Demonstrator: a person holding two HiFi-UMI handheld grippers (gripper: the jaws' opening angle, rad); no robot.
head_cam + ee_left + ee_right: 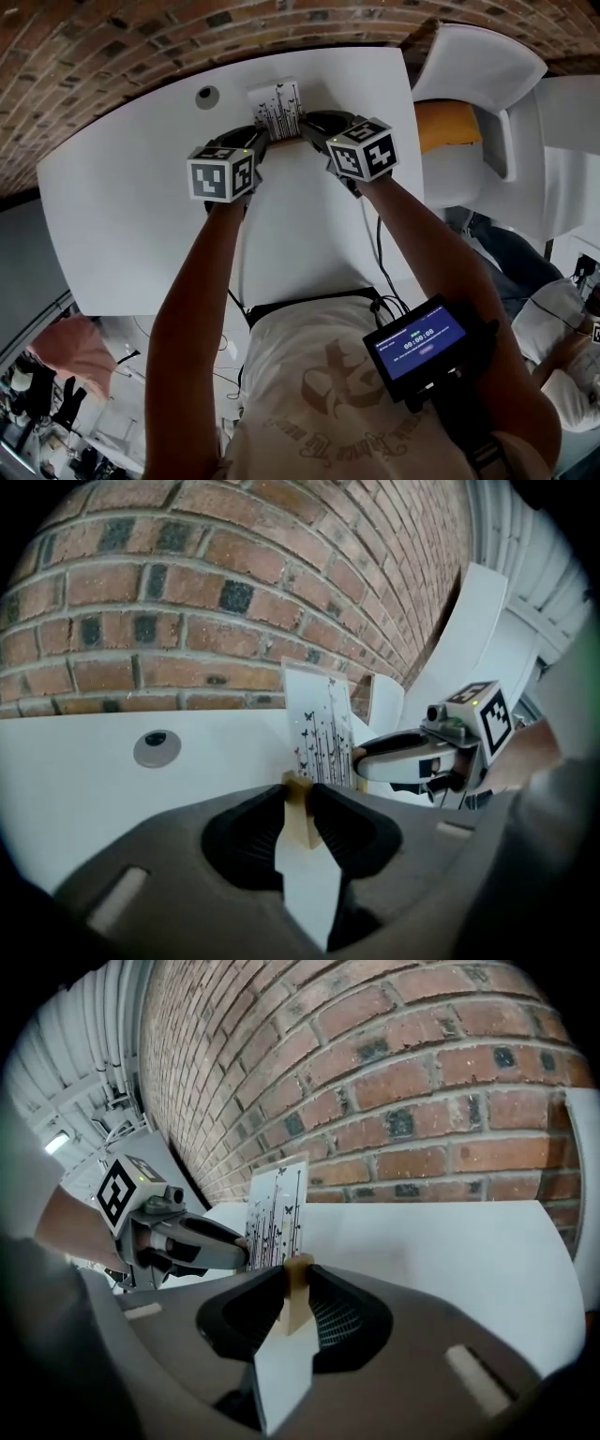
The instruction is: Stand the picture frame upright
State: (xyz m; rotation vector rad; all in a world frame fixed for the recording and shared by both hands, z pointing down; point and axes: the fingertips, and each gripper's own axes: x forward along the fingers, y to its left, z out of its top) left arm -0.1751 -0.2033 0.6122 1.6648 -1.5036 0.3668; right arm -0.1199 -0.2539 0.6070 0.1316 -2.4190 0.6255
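Observation:
The picture frame [279, 111], a white print of dark stems and butterflies in a light wood border, stands upright near the table's back edge, by the brick wall. My left gripper [253, 142] holds its left side and my right gripper [311, 127] its right side. In the left gripper view the jaws [298, 794] are shut on a light wooden edge of the frame [323, 733], and the right gripper [412, 757] shows beyond it. The right gripper's jaws [295, 1274] likewise pinch a wooden edge of the frame [277, 1213], with the left gripper [187, 1241] opposite.
The white table [141, 216] has a round grey cable grommet [206, 96] left of the frame. The brick wall [112, 56] runs right behind it. A white chair [478, 84] with a yellow cushion [448, 122] stands to the right, and another person [562, 328] sits further right.

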